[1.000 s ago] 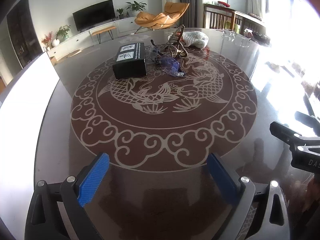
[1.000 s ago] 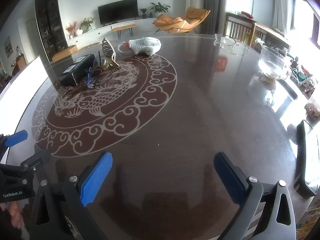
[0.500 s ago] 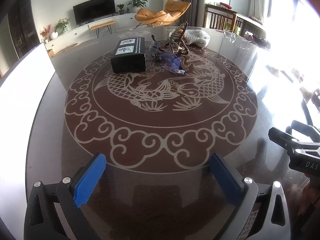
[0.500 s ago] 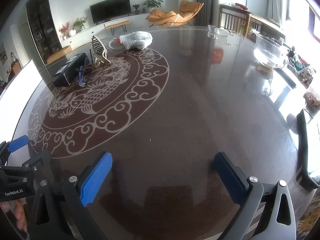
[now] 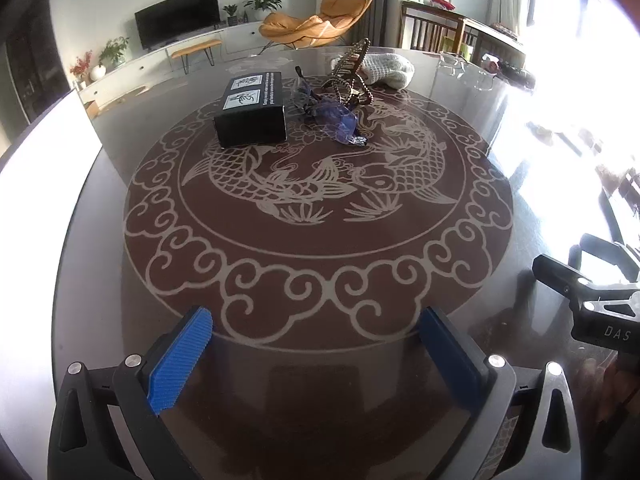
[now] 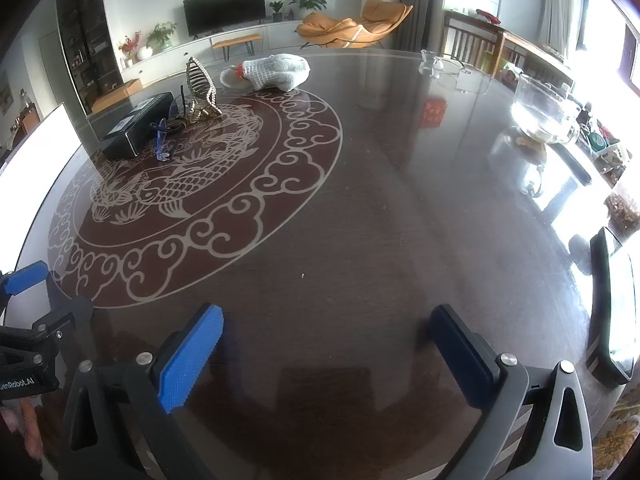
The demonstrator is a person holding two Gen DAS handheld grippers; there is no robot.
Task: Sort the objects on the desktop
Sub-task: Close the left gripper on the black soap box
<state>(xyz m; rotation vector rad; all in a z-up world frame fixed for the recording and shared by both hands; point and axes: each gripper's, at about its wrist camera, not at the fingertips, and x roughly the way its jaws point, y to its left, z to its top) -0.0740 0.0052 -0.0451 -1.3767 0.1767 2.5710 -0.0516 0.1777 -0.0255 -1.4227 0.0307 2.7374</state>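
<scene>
A black box [image 5: 253,109] with white labels lies on the round patterned table [image 5: 312,240], also in the right wrist view [image 6: 136,127]. Beside it lie blue-tinted glasses [image 5: 336,118] [image 6: 162,140], a beaded brown-and-gold object [image 5: 352,76] [image 6: 201,90] and a white knitted cloth [image 5: 386,70] [image 6: 276,72]. My left gripper [image 5: 316,340] is open and empty, low over the near table edge, far from these things. My right gripper [image 6: 328,340] is open and empty over bare table to the right.
A glass bowl [image 6: 546,110] and clear glass pieces [image 6: 456,70] stand at the far right. A dark phone-like slab [image 6: 612,308] lies at the right edge. The right gripper's body [image 5: 592,300] shows at the left view's right edge.
Both grippers have moved a little forward and higher over the table, so the objects appear nearer. Both stay open and empty.
</scene>
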